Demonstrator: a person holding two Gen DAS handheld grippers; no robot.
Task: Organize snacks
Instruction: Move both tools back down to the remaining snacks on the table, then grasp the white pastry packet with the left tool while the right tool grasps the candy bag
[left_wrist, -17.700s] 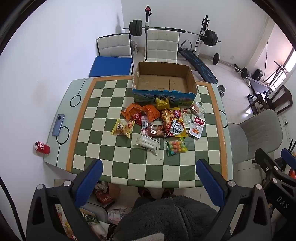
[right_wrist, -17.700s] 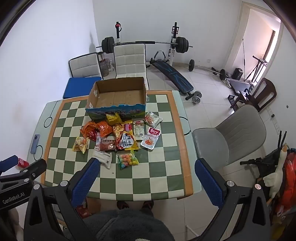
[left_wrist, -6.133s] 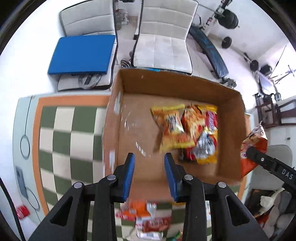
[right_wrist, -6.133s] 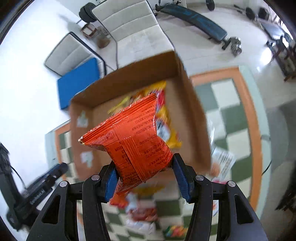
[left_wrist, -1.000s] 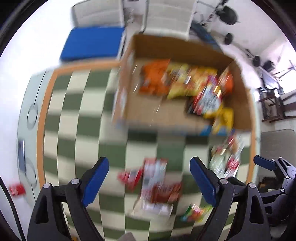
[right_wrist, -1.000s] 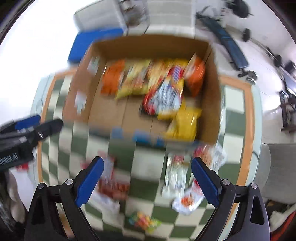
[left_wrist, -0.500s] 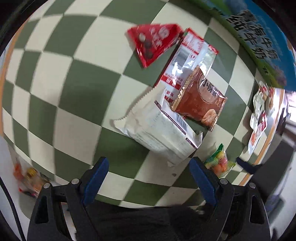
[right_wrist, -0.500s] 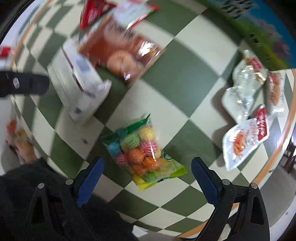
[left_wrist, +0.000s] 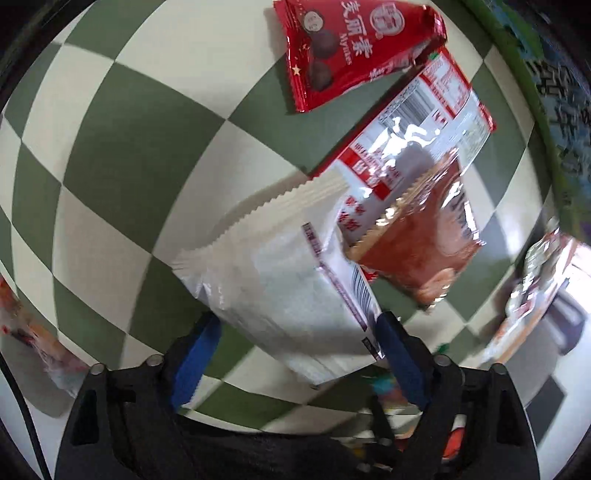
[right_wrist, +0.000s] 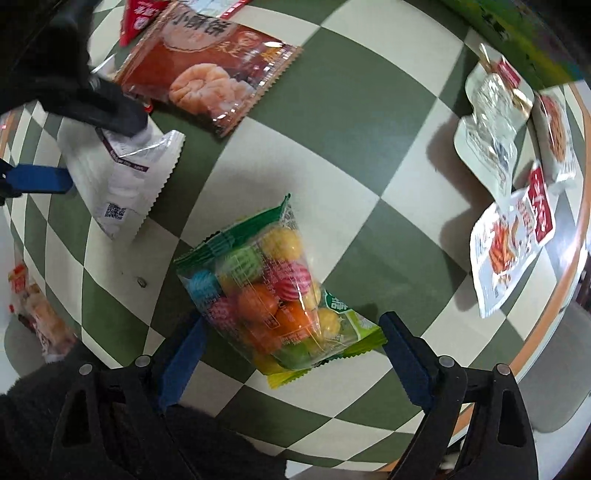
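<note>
A: Item 1, left gripper (left_wrist: 295, 343)?
B: Jaws apart, straddling the white packet (left_wrist: 295, 295) at lower centre of the frame; its long axis runs diagonally, upper left to lower right, across the gap.

A: Item 2, right gripper (right_wrist: 291, 347)?
B: Jaws apart, either side of the candy bag (right_wrist: 269, 291), lower centre, flat on the counter (right_wrist: 369, 147). Each gripper is nearest its own item; neither is gripped yet.

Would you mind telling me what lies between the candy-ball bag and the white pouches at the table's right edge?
Only bare checkered table separates the candy-ball bag from the white pouches, per the right wrist view.
</note>
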